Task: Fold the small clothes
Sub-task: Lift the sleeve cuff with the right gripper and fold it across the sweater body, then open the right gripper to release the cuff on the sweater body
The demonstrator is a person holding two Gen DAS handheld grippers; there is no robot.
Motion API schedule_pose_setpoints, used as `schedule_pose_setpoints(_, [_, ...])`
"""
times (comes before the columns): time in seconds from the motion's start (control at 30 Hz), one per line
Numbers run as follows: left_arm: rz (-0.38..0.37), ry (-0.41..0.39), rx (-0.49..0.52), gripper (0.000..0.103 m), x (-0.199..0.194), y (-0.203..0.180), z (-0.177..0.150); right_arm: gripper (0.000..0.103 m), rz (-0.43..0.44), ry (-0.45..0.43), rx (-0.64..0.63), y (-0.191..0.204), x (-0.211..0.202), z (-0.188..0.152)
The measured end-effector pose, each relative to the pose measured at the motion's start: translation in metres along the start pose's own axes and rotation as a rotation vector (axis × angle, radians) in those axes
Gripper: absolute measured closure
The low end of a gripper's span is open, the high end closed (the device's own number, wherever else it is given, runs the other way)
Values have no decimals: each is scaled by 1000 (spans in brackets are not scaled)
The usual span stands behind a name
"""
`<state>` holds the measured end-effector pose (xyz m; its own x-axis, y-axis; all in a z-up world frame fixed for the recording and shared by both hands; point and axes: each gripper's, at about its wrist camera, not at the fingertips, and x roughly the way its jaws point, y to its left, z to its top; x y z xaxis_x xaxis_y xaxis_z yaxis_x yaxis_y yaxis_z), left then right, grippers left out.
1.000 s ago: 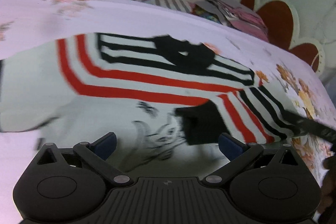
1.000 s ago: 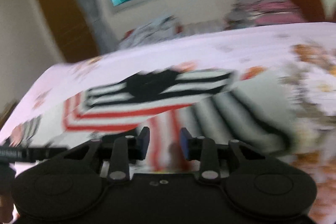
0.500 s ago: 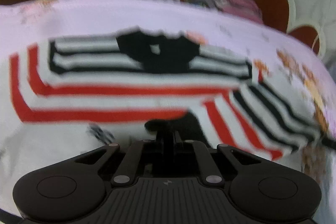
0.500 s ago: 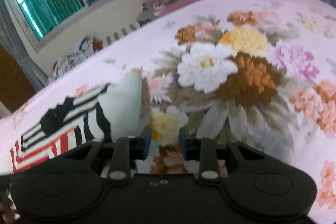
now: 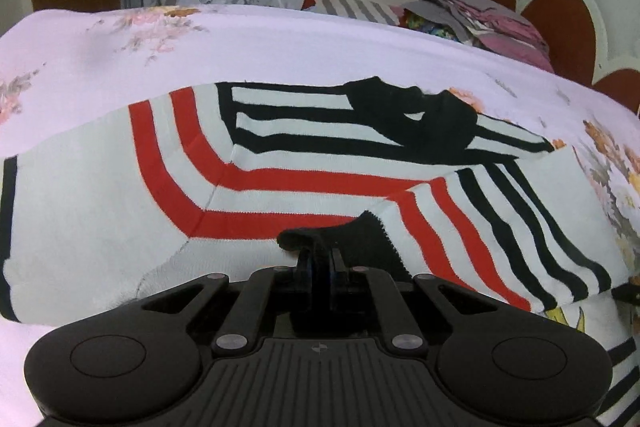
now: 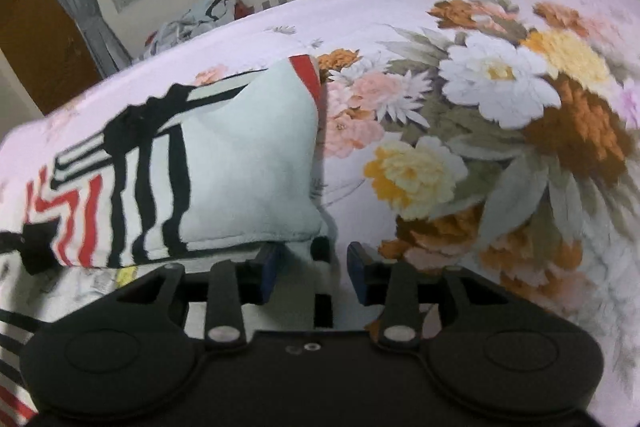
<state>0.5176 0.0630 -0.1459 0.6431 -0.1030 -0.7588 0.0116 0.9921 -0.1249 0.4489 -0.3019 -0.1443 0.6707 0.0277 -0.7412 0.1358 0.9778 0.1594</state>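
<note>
**Sleeve cuff pinched, fold half made**

The left gripper (image 5: 320, 259) is clamped on the black ribbed cuff (image 5: 340, 239) of a white knitted sweater with red and black stripes (image 5: 280, 187). The sweater lies flat on the pink floral bedspread (image 5: 280, 47), nearer its left side. Its black collar (image 5: 416, 115) points toward the bed's far edge, so the long axis runs from the near edge to the far edge. The striped sleeve (image 5: 500, 227) is drawn diagonally inward across the chest.

The right gripper (image 6: 312, 267) sits with its blue pads (image 6: 268, 267) parted and nothing visibly between them, just beside the sweater's folded right edge (image 6: 256, 163).

Risks, as I judge them: the cuff is a narrow bite and could slip out if it is pulled sideways. Dragging the sleeve could also shift the whole body across the smooth cover, skewing the fold. With the right side unpinned, the folded flap may spring back open.
</note>
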Motion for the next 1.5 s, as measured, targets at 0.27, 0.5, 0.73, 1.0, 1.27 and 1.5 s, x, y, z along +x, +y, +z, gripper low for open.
schedule_pose_setpoints(0.27, [36,-16,16,93,2,2,-6,66,60,-57,18,-12,-26,7])
schedule_pose_setpoints(0.5, [26,-34,-41,50,7,12,-1,53,203,-109,128,-31,9,77])
schedule_pose_setpoints(0.73, [13,-22,-86,91,22,13,3,51,259,18,199,-35,98,122])
schedule_pose_setpoints(1.0, [70,-89,-40,95,23,5,-4,96,228,-23,108,-30,107,115])
schedule_pose_setpoints(1.27, [225,-119,41,49,4,-2,5,72,152,-75,61,-26,90,116])
schedule_pose_setpoints(1.5, [32,-124,179,49,9,-82,20,73,246,-46,-170,21,86,107])
